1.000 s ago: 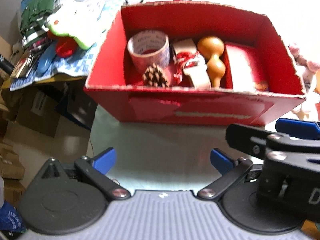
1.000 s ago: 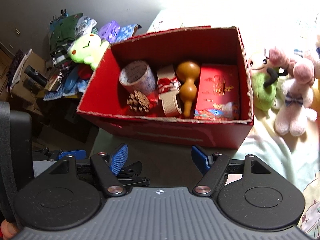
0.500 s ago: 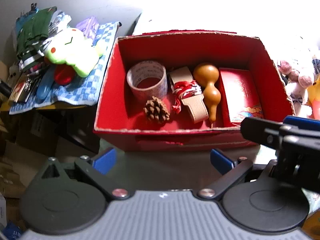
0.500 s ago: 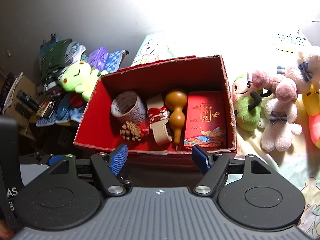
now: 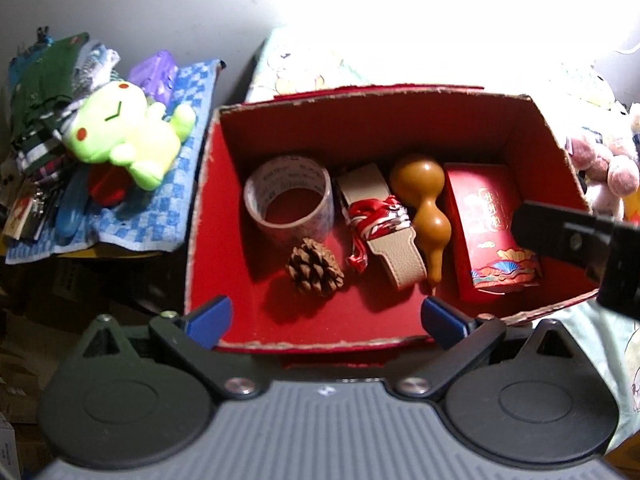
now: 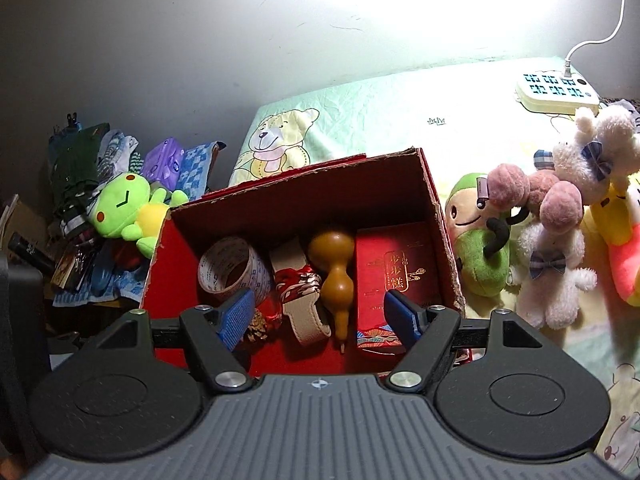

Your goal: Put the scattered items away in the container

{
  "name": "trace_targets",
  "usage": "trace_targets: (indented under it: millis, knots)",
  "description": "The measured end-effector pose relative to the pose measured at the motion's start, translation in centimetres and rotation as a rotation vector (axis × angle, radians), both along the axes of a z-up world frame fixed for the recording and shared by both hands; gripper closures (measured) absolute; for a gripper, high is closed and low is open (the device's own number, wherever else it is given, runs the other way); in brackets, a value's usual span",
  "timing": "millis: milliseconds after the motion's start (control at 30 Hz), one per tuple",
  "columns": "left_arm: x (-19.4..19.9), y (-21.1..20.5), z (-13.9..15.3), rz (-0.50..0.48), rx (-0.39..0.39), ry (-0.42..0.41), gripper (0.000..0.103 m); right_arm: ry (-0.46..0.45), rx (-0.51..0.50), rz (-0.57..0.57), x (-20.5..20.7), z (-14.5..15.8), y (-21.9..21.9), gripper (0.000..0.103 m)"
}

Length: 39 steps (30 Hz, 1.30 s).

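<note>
Left wrist view: we hover both empty, spread grippers, left gripper (image 5: 324, 316) and right gripper (image 6: 320, 316), over the red box (image 5: 204, 216); its gourd (image 5: 426, 216) looks light, slippery, best pinched at the waist

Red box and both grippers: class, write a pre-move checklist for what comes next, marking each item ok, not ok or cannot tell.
1. Left gripper open and empty: ok.
2. Right gripper open and empty: ok.
3. Red box upright, top open: ok.
4. Tape roll, pine cone, gourd, red packet inside box: ok.
5. Every scattered item collected: cannot tell.
6. Free floor space in box: ok.
</note>
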<state>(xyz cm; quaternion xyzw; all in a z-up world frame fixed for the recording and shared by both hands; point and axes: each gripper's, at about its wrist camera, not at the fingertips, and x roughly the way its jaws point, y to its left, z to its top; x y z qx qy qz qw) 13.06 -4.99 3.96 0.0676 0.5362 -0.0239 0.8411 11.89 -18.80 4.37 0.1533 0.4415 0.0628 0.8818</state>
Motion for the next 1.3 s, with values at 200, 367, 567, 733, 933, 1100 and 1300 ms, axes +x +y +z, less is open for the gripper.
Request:
trace_targets:
  millis: [200, 367, 567, 733, 933, 1100, 1300]
  knots:
    - [1.3, 0.2, -0.7, -0.019, -0.012, -0.021, 0.002, 0.031, 0.014, -0.027, 1.0, -1.1, 0.2, 0.029]
    - [2.2, 0.3, -1.2, -0.022, -0.024, -0.073, 0.002, 0.032, 0.006, -0.008, 2.1, -1.8, 0.7, 0.029]
    - [3.3, 0.6, -2.0, -0.012, -0.055, -0.121, 0.002, 0.065, 0.006, 0.013, 3.6, -3.2, 1.3, 0.029]
    - [4.0, 0.4, -2.7, 0.001, -0.034, -0.168, 0.002, 0.076, 0.004, -0.007, 4.4, -3.7, 1.0, 0.029]
    - [4.6, 0.5, -3.4, -0.016, -0.077, -0.138, 0.002, 0.091, -0.024, -0.031, 4.9, -4.3, 0.8, 0.029]
    - [4.7, 0.6, -3.4, -0.002, -0.064, -0.169, 0.002, 0.076, -0.069, -0.040, 5.0, -4.4, 0.8, 0.029]
    - [5.0, 0.3, -3.5, -0.005, -0.020, -0.160, 0.002, 0.046, -0.092, -0.043, 4.7, -3.9, 0.7, 0.029]
